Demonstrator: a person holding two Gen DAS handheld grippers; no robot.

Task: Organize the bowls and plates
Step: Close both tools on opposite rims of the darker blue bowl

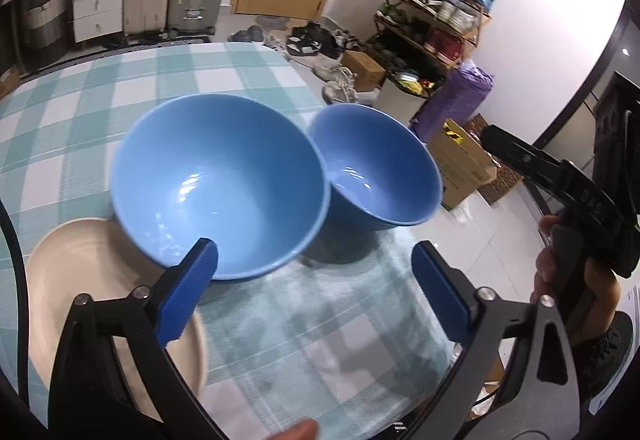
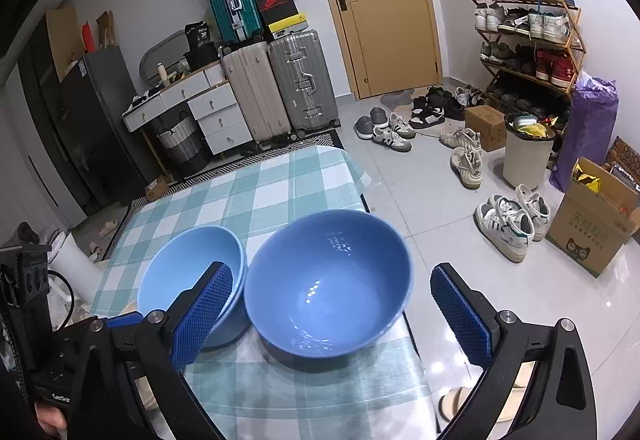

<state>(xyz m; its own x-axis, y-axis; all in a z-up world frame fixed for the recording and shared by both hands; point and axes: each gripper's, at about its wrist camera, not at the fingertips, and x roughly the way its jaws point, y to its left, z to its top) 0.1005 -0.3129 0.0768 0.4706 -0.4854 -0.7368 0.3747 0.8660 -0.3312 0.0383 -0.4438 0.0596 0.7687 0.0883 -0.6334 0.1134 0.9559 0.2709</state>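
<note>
Right wrist: bowl point(image 2: 328, 284) sits untouched between spread fingers point(image 2: 204, 316).

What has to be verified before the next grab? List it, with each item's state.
1. Left gripper open and empty: ok.
2. Right gripper open and empty: ok.
3. Deeper blue glossy round bowl well back from the edge of the teal checked tablecloth: not ok, it sits at the edge.
4. Paler blue glossy round bowl apart from it: cannot tell, the rims look to meet.
5. Cream round plate free of the paler bowl: cannot tell.
6. Both bowls empty: ok.
</note>
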